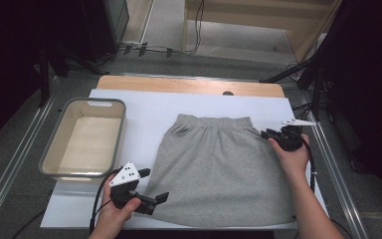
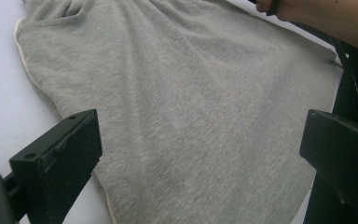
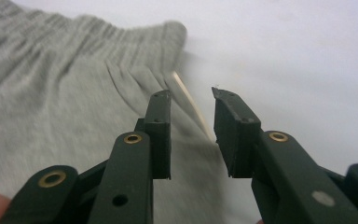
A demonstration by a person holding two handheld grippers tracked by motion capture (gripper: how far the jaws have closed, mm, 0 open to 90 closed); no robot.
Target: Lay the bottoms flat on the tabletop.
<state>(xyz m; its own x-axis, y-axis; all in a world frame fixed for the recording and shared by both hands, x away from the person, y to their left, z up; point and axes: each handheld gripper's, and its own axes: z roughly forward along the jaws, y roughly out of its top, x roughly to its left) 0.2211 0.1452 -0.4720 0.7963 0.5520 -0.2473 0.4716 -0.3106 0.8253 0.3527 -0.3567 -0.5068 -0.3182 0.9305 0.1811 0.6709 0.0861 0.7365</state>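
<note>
Your right claw point(image 3: 191, 100), narrowly parted and empty at the shorts' point(image 1: 219, 164) two-o'clock corner, could close beside the edge and miss it.

One grey fleece pair of shorts point(image 1: 219, 164), between both grippers; one beige rectangular plastic tub point(image 1: 49, 149), beyond the left gripper point(image 1: 151, 186); two black hand-held grippers, counting the right gripper point(image 1: 268, 133).
</note>
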